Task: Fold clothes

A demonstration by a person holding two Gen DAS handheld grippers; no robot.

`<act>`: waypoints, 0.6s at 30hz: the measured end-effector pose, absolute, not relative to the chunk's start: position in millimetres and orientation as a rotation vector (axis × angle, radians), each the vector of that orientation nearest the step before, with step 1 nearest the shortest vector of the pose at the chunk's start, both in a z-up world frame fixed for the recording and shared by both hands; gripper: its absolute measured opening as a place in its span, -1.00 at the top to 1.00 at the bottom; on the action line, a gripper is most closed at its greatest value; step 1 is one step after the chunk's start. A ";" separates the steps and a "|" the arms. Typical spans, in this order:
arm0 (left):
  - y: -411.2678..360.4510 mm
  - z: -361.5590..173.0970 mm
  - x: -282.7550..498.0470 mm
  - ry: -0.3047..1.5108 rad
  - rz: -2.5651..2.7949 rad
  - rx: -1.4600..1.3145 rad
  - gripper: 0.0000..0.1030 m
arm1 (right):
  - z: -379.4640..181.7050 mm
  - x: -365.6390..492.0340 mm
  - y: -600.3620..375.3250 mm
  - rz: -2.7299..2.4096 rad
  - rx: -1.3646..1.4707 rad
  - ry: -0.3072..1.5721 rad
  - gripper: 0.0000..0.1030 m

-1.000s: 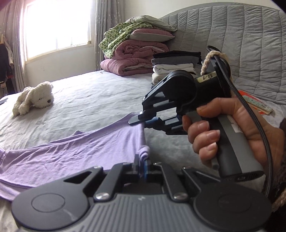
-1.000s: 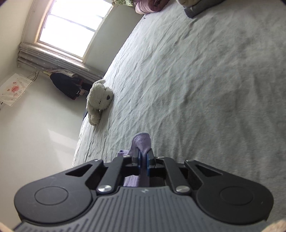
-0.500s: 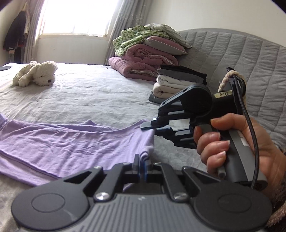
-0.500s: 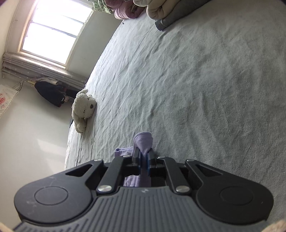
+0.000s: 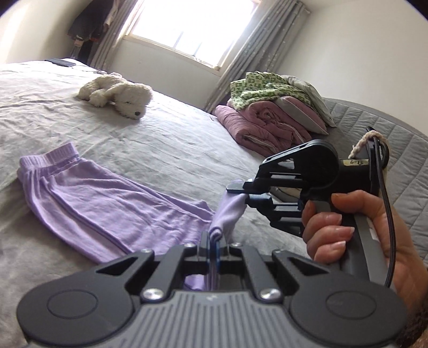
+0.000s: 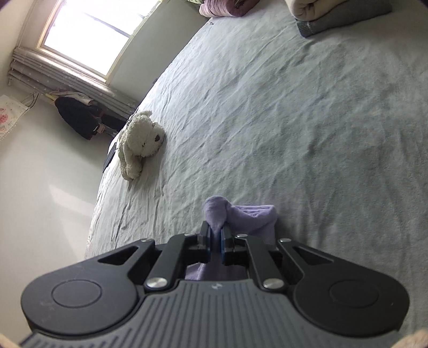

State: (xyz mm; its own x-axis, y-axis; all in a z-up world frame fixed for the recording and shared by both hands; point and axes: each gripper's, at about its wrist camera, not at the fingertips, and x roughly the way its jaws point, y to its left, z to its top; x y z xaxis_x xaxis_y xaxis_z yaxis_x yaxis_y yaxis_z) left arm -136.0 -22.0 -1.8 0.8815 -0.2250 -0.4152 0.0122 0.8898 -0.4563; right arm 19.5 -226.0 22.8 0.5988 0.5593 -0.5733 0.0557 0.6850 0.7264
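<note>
On the grey bed sheet [image 5: 174, 139] lies one lilac garment [image 5: 107, 203], its ribbed waistband end flat on the sheet. Two grippers hold the near end: the left gripper [image 5: 212, 241] pinches a bunched corner, and the right gripper [image 5: 242, 192], gripped by a hand [image 5: 355, 230], pinches another corner lifted off the sheet. One white plush dog [image 5: 117, 93] rests farther back. One heap of pink and green bedding [image 5: 272, 112] sits beyond. Folded laundry [image 6: 337, 13] is cut off by the frame edge.
</note>
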 end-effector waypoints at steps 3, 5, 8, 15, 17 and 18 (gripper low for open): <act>2.5 -5.8 -136.1 0.481 -0.079 -0.507 0.94 | 23.1 25.1 -198.4 0.352 0.742 0.912 0.85; 19.2 -8.6 -135.9 0.481 -0.049 -0.534 0.94 | 21.4 28.1 -181.7 0.366 0.722 0.924 0.85; 43.7 -12.5 -136.2 0.481 -0.013 -0.571 0.94 | 19.4 33.2 -154.6 0.383 0.701 0.944 0.85; 95.0 -15.0 -137.3 0.477 0.036 -0.622 0.94 | 17.1 44.2 -96.3 0.422 0.656 0.987 0.85; 107.3 -17.2 -136.9 0.481 0.044 -0.635 0.94 | 16.4 47.0 -81.8 0.427 0.641 0.996 0.85; 112.5 -18.6 -136.5 0.482 0.051 -0.642 0.93 | 16.0 48.4 -74.6 0.428 0.634 1.001 0.85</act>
State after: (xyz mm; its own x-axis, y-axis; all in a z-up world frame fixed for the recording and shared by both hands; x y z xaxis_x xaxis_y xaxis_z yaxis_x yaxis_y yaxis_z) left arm -136.5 112.5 -18.6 0.8887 -0.1013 -0.4471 -0.1920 0.8034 -0.5637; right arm 48.4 -74.6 16.0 0.4818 0.6013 -0.6374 -0.0463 0.7439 0.6667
